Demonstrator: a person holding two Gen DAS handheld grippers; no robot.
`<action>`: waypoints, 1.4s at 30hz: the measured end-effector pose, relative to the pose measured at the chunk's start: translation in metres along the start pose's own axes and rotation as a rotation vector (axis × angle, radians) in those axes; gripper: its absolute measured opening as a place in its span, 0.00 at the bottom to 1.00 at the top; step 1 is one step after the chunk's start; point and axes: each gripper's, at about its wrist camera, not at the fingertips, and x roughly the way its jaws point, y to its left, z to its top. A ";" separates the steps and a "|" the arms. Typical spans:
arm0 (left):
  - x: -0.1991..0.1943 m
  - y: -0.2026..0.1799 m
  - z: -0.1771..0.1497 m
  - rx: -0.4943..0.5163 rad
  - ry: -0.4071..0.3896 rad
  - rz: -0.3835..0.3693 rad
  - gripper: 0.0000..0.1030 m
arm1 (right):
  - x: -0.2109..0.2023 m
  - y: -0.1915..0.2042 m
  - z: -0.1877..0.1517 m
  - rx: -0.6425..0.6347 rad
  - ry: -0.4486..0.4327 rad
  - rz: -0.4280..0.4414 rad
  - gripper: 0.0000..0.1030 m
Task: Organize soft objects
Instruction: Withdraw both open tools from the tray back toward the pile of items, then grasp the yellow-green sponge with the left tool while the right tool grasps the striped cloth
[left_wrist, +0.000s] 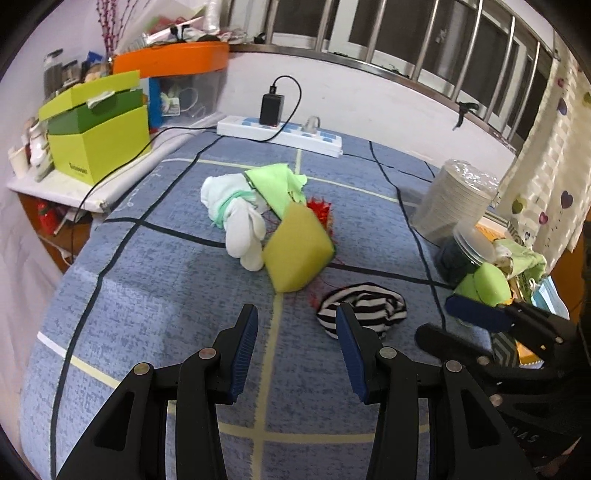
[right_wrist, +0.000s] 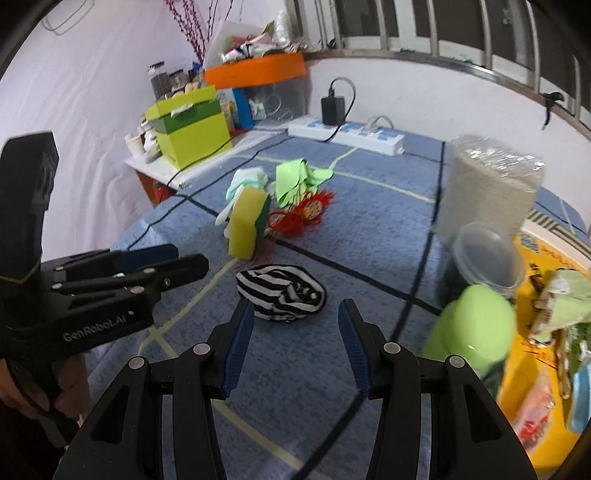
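- Presently, the work appears to be at the approach stage: both tools hang over the blue checked bedcover (left_wrist: 155, 280) and nothing has been picked up.
- Left gripper (left_wrist: 297, 314): jaws stand apart at a middling width, empty, aimed down at bare cover just short of the yellow sponge (left_wrist: 299, 251).
- Right gripper (right_wrist: 295, 310): jaws likewise part-open and empty, with the striped black-and-white bundle (right_wrist: 282, 293) lying just ahead, between the lines of the two fingers.
- Location of the task's things: a loose cluster mid-cover, comprising the sponge, a white sock bundle (left_wrist: 236, 218), a light green cloth (left_wrist: 277, 184) and a red fringed item (right_wrist: 306, 212); the striped bundle lies apart, nearer the tools.
- Count of soft items on the cover: one sponge, one white bundle, one green cloth, one red item, one striped bundle (five in all; whether the white bundle is one sock or a pair cannot be told).
- Judgement on next move: the right tool would need to descend around the striped bundle and close on a thick fold; the fabric will likely compress, so a deep bite is advisable.
- Noted nearby: one power strip (left_wrist: 280, 134), one green box (left_wrist: 98, 129), one sleeve of stacked cups (left_wrist: 454, 199).
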 end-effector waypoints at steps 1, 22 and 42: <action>0.002 0.002 0.001 -0.003 0.003 -0.003 0.42 | 0.005 0.001 0.001 -0.002 0.007 0.011 0.47; 0.036 0.008 0.024 -0.007 0.010 -0.090 0.42 | 0.057 0.001 0.009 -0.022 0.073 0.020 0.48; 0.062 0.003 0.037 -0.015 0.005 -0.054 0.35 | 0.028 -0.011 0.009 0.019 0.008 -0.060 0.16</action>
